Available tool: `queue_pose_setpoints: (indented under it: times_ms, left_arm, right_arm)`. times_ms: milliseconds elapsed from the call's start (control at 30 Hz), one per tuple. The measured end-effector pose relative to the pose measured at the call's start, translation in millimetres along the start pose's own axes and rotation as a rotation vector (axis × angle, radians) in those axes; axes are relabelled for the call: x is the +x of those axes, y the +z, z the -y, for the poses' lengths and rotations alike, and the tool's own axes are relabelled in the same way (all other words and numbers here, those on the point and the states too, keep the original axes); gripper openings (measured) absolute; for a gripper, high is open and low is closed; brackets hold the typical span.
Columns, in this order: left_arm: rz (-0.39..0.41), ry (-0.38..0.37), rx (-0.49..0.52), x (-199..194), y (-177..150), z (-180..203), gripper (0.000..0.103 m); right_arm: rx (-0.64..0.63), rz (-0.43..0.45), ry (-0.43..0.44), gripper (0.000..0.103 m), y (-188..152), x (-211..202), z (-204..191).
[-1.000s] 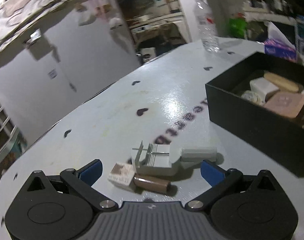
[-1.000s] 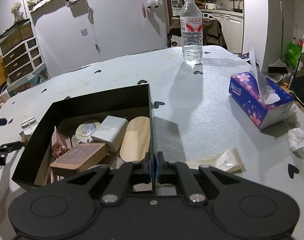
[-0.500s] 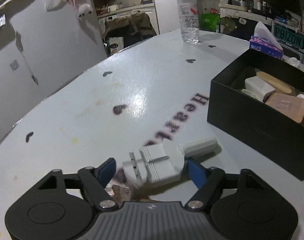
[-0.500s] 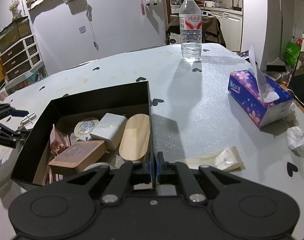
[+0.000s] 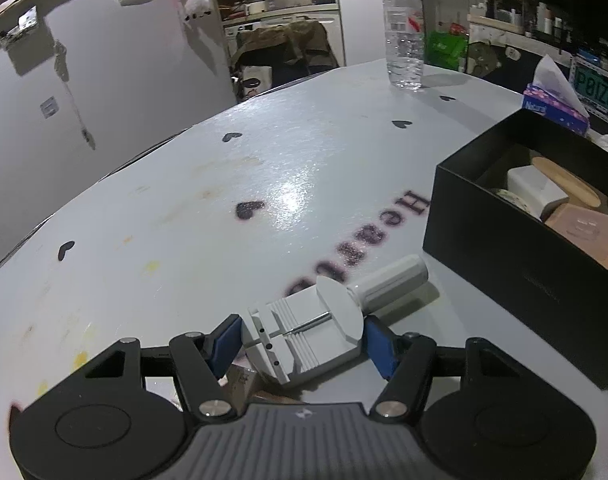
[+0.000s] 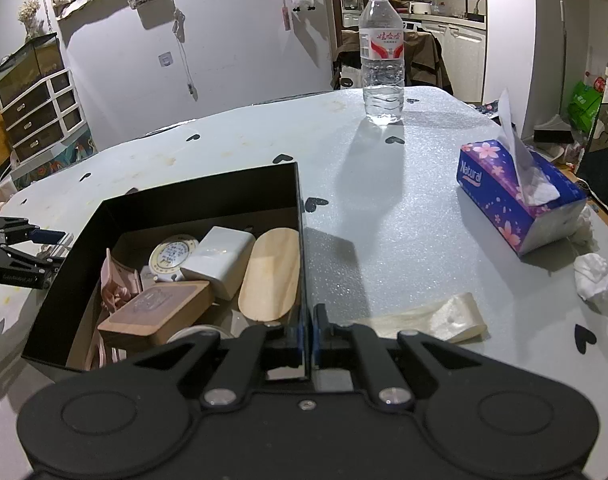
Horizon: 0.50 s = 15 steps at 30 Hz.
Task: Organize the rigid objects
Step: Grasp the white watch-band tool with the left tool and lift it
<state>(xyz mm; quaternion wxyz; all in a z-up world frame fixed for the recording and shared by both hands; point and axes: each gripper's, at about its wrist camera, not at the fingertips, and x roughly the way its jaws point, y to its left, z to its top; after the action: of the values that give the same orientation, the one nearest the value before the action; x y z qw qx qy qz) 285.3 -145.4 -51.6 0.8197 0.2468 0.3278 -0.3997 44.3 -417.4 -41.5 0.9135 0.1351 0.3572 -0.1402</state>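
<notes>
A grey plastic watch-link tool (image 5: pixel 316 328) with a round handle lies on the table. My left gripper (image 5: pixel 301 340) is shut on its body, blue pads (image 5: pixel 223 342) pressed to both sides. A small white carton (image 5: pixel 239 380) and a brown tube lie partly hidden under the gripper. My right gripper (image 6: pixel 307 330) is shut on the near right wall of the black box (image 6: pixel 199 200), which holds a wooden oval, a white block, a round tin and a pink case. The left gripper (image 6: pixel 35 240) also shows left of the box in the right wrist view.
A water bottle (image 6: pixel 382 56) stands at the table's far side. A blue tissue box (image 6: pixel 516 200), crumpled tissue (image 6: pixel 594 276) and a cream wrapper (image 6: pixel 444 318) lie right of the black box. The table edge curves away at left, with drawers (image 6: pixel 39 112) beyond.
My left gripper moved forward over the carton and tube and closed on the grey tool. The right gripper has stayed shut on the box wall.
</notes>
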Motion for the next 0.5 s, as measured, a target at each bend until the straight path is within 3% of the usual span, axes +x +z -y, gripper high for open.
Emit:
queue_pose_setpoints:
  times_ms: [167, 500]
  left_arm:
    - [0.008, 0.025, -0.035, -1.3, -0.7, 1.5, 0.066]
    - [0.16, 0.018, -0.155, -50.0, 23.4, 13.1, 0.065]
  right_arm:
    - [-0.002, 0.001, 0.001, 0.005, -0.1, -0.1, 0.0]
    - [-0.001, -0.003, 0.006, 0.005, 1.4, -0.6, 0.2]
